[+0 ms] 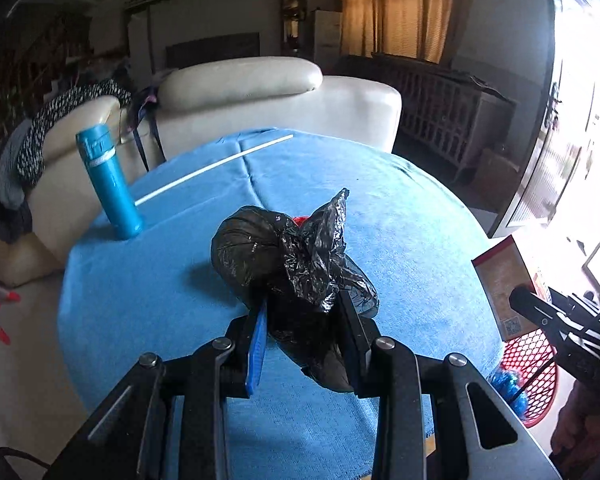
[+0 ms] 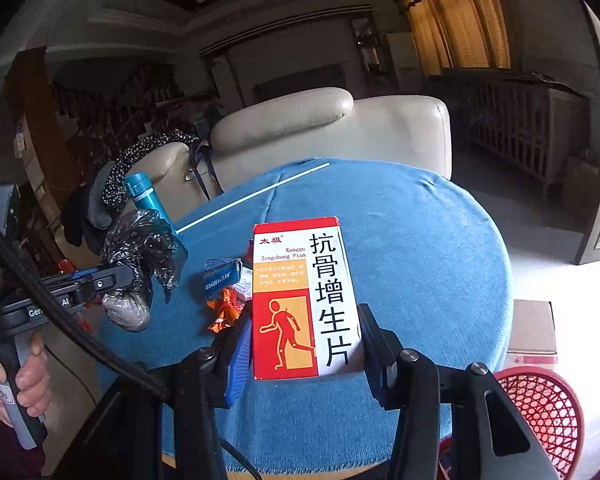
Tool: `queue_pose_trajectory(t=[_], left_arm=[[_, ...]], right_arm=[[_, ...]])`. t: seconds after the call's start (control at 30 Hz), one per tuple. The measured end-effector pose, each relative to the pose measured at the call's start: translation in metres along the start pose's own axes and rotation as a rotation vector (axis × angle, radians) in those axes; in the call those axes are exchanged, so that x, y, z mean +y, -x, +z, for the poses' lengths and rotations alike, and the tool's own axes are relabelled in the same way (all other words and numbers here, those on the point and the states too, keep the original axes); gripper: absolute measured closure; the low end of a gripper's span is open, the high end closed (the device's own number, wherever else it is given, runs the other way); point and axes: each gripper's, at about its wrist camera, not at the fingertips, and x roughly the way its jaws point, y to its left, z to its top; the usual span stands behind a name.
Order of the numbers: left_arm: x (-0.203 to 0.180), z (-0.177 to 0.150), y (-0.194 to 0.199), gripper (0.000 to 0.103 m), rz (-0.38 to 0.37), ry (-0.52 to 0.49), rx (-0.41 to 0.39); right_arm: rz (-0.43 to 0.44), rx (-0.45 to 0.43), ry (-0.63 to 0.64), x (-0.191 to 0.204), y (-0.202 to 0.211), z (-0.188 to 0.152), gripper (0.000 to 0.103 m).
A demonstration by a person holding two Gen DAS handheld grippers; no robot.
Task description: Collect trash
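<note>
My left gripper (image 1: 304, 312) is shut on a crumpled black plastic bag (image 1: 288, 256) and holds it above the blue-clothed round table (image 1: 160, 288); the bag also shows in the right wrist view (image 2: 140, 248). My right gripper (image 2: 304, 344) is shut on a red and white medicine box (image 2: 304, 300), held upright over the table's near edge; the box also shows in the left wrist view (image 1: 500, 276). A red mesh basket (image 2: 548, 412) stands low at the right, beside the table. Small wrappers and a blue packet (image 2: 224, 276) lie on the table.
A teal bottle (image 1: 110, 184) stands at the table's left edge. A white stick (image 1: 216, 166) lies across the far side. A cream sofa (image 1: 280, 92) is behind the table. A cardboard box (image 2: 534, 332) sits on the floor at right.
</note>
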Motion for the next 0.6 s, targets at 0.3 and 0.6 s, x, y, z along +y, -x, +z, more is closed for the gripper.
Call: queue_pose_trajectory(t=[0.3,0.6], left_arm=[[-0.025,-0.003,0.006,0.068,0.075,-0.086,-0.040],[-0.040,-0.005,0.004,0.068,0.111,-0.133,-0.048]], right_arm=[[-0.006,-0.006,-0.030,-0.010,0.010,-0.005,0.052],[-0.015,-0.008,-0.051,-0.016,0.015,-0.010,0.052]])
